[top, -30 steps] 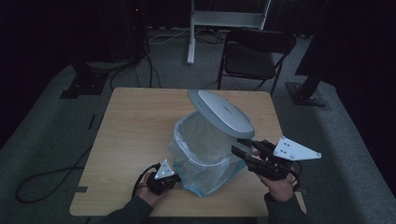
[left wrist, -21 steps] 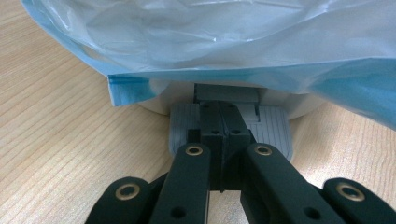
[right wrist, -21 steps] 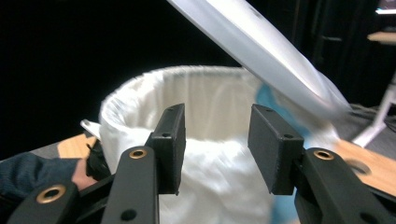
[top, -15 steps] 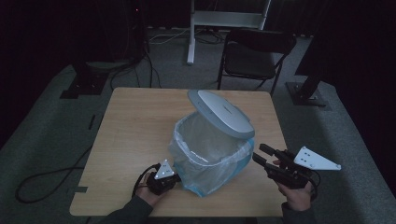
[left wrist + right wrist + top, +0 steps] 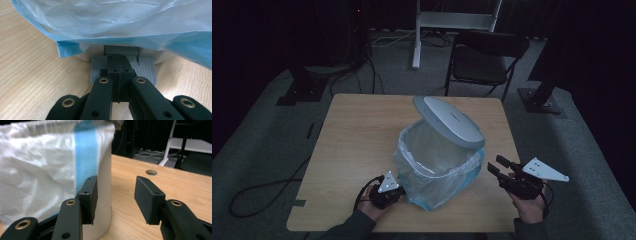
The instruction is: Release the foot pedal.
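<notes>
Since the earlier frame the right gripper (image 5: 498,166) has moved away from the rim of the bin (image 5: 437,165) and now hovers just beside its right side, over the near right part of the wooden surface (image 5: 357,140), with its jaws apart and nothing between them. In the right gripper view the white wall of the bin (image 5: 106,182) stands close behind the left jaw, covered by the bag (image 5: 37,170) with its blue stripe. The left gripper (image 5: 388,192) stayed low at the near left foot of the bin. Its jaws are pressed together, and their tips rest on the grey ribbed pedal (image 5: 147,67) under the hanging edge of the bag (image 5: 125,22). The bin stands in the near middle of the surface, its grey lid (image 5: 449,122) lifted and tilted back, and the clear bag lines the open mouth. A dark chair (image 5: 484,62) stands behind the surface.
</notes>
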### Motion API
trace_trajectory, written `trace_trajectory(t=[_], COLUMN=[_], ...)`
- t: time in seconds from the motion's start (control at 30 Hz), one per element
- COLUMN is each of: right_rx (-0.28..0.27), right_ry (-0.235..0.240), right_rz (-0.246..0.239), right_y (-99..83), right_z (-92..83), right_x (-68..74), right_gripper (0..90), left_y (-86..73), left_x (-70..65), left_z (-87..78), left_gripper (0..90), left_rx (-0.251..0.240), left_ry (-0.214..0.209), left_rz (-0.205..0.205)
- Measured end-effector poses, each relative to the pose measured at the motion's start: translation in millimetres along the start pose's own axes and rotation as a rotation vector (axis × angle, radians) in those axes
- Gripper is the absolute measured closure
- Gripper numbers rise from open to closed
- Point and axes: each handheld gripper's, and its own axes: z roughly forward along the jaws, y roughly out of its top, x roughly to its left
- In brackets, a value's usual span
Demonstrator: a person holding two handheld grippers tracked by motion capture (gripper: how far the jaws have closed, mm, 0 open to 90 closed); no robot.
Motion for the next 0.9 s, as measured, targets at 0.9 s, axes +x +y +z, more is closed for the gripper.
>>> trace_trajectory(t=[0.9], right_rx=[0.167], right_ry=[-0.064], right_rz=[0.080], right_y=[-47.3], right_z=[41.2], right_x=[-25.6], right_gripper=[49.8], left_y=[-14.6], left_x=[38.7], left_z=[-53.1], left_gripper=[78.8], left_rx=[-0.150], left_ry=[0.185], left_rz=[-0.166])
